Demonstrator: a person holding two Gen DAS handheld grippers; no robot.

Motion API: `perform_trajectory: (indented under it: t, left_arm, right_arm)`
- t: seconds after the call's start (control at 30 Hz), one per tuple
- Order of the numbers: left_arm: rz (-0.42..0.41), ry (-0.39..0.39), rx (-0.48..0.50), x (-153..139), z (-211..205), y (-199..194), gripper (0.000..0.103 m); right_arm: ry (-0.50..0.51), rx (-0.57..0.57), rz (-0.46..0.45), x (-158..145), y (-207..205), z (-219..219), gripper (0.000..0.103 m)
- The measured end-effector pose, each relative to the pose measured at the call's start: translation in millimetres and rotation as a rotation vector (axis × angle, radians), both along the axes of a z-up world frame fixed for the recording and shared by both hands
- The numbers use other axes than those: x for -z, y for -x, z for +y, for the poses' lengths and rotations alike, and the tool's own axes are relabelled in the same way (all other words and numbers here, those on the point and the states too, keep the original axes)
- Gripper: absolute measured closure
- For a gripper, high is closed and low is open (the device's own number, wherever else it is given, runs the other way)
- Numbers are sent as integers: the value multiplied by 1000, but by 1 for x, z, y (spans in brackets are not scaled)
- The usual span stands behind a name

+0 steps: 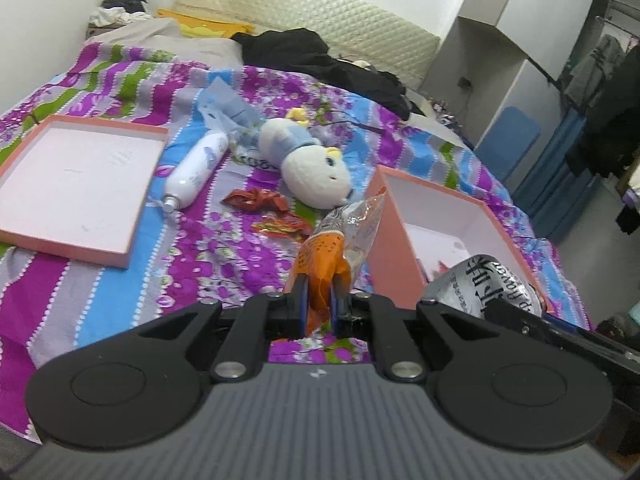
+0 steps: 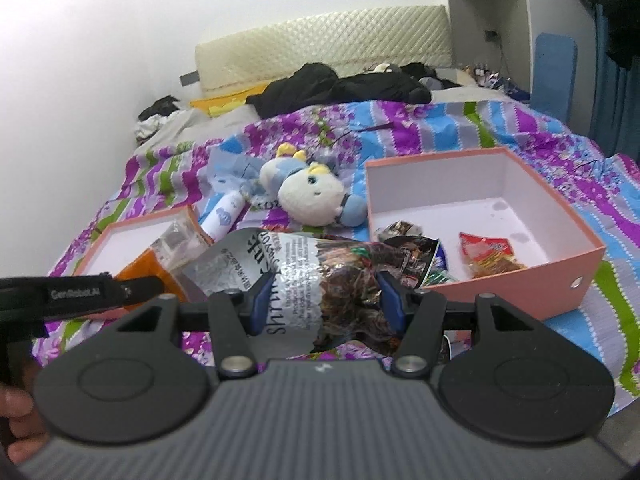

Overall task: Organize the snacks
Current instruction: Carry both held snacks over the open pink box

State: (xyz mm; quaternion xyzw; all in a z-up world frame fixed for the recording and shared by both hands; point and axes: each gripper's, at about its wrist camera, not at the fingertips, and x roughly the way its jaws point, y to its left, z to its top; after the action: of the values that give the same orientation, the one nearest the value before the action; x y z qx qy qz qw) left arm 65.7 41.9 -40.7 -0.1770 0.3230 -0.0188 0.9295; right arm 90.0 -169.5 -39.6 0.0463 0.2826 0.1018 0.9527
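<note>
My left gripper (image 1: 319, 300) is shut on an orange and clear snack packet (image 1: 340, 240), held above the bedspread just left of the pink box (image 1: 384, 248). My right gripper (image 2: 325, 300) is shut on a silver and dark shrimp-flavour snack bag (image 2: 304, 276), held in front of the pink box (image 2: 560, 272); the bag also shows in the left wrist view (image 1: 484, 284). The box holds a red snack packet (image 2: 488, 254) and a dark wrapper (image 2: 400, 229). Two red snack packets (image 1: 256, 199) (image 1: 280, 227) lie on the bed.
The pink box lid (image 1: 76, 184) lies open-side up at left. A white bottle (image 1: 196, 170), a plush toy (image 1: 308, 164) and a blue pouch (image 1: 228, 104) lie mid-bed. Black clothes (image 1: 320, 60) lie by the headboard. The bed's right edge drops to the floor.
</note>
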Motion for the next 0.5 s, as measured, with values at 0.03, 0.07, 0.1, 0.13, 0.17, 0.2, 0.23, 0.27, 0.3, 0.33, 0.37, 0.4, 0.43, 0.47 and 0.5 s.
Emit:
perform_trajectory:
  t: [0.03,0.07,0.1,0.13,0.17,0.2,0.23,0.27,0.3,0.33,0.37,0.4,0.43,0.47,0.5]
  left_arm:
    - [-5,2,7,-2,-3,0,91]
    - [-11,2,19,-5,-7,-1,91]
    - [-17,2,32,-7,-11,-3,91]
    - [-21,3,44,-9,-15,-5,91]
    - [-23,6,56,-10,-19,-7,91]
    - [-27,9,70,-12,-24,-10,91]
    - [-31,10,84,-14,-28,-13,91]
    - [-37,12,97,-16,-33,-16,91]
    - [-43,14,113,-18,-38,-20,91]
    - [-49,15,129,-19,-44,-24,91]
    - [-52,13,140,-20,-49,-27,91]
    - [-52,13,152,-21,-53,-32,91]
    - [-50,14,166,-21,-59,-37,91]
    - [-48,13,183,-20,-65,-43,91]
    - [-47,10,197,-20,-71,-47,91]
  right_arm:
    - [-1,7,-8,-2,1,-3,45]
    - [-6,15,-15,-4,2,-8,45]
    - [-16,26,-16,-5,2,-13,45]
    - [-25,36,-15,-6,2,-16,45]
    - [-28,48,-22,-9,2,-21,45]
    - [-23,57,-32,-11,2,-25,45]
    - [-18,66,-41,-13,3,-28,45]
    - [-16,75,-50,-16,3,-33,45]
    - [-16,81,-56,-18,3,-37,45]
    - [-15,86,-62,-20,3,-41,45]
    - [-15,91,-65,-21,2,-45,45]
    - [-16,96,-67,-22,1,-50,45]
    - [-17,101,-71,-23,1,-56,45]
    - [-15,112,-76,-23,-1,-61,45]
    - [-14,123,-79,-23,-2,-66,45]
